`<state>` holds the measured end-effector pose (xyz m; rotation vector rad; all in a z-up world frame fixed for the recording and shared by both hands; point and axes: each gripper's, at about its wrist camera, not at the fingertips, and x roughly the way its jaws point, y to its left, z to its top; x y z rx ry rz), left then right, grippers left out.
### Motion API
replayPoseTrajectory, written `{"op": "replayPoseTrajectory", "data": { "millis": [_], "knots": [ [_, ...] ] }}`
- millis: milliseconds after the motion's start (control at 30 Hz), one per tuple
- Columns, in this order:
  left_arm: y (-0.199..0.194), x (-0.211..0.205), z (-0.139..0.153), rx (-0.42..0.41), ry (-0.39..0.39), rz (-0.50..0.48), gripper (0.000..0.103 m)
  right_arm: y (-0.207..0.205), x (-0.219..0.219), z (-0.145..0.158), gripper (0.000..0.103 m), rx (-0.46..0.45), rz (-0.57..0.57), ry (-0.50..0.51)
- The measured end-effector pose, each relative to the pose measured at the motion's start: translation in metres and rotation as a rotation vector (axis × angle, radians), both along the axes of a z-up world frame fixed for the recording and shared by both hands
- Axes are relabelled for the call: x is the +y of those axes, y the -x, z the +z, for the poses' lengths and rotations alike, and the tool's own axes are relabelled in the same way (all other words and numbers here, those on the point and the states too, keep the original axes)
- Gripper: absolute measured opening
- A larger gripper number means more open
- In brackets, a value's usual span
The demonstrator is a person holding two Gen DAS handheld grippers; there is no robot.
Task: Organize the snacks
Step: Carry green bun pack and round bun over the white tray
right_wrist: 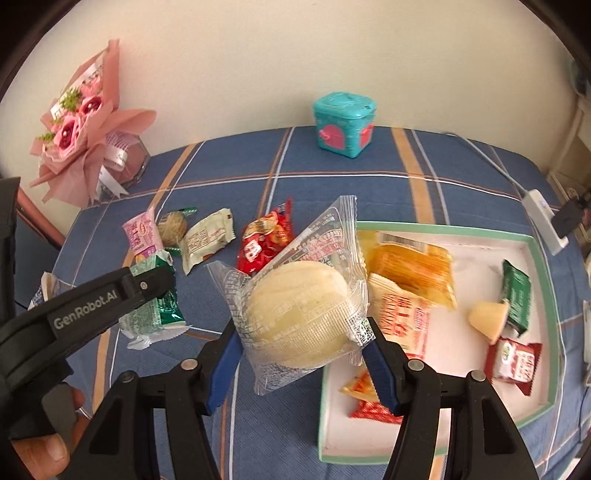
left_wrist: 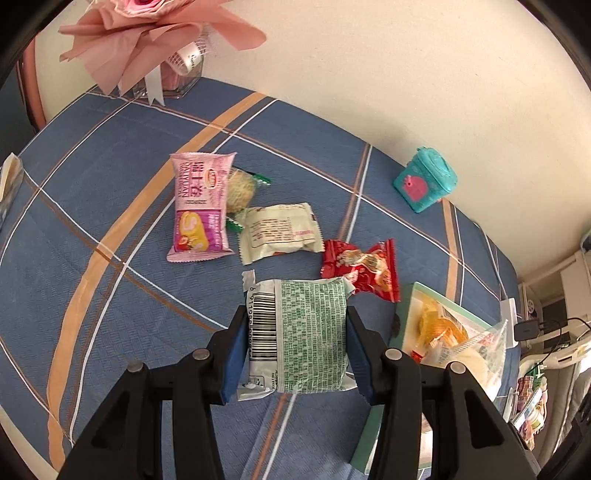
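In the left wrist view, the tray (left_wrist: 428,291) is largely covered by the right gripper's black arm, and its far end is cut off by the lens edge. The round biscuit (left_wrist: 240,190) is half hidden under the pink packet (left_wrist: 199,206). The bouquet (left_wrist: 147,33) is cropped at the top. In the right wrist view, the print on the clear wrapper of the pale bun (right_wrist: 299,314) is too fine to be read, and the red packet (right_wrist: 369,406) in the tray is partly hidden behind a jaw.
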<state>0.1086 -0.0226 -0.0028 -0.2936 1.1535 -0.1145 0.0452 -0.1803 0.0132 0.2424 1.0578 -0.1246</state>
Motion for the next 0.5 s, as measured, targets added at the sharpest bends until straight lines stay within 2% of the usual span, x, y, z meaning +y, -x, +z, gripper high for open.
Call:
{"op": "replayPoseTrajectory", "data": {
  "millis": [500],
  "knots": [
    [0.017, -0.071, 0.018, -0.066, -0.054, -0.126, 0.051, 0.021, -0.062, 0.016, 0.066, -0.048, -0.146, -0.036]
  ]
}}
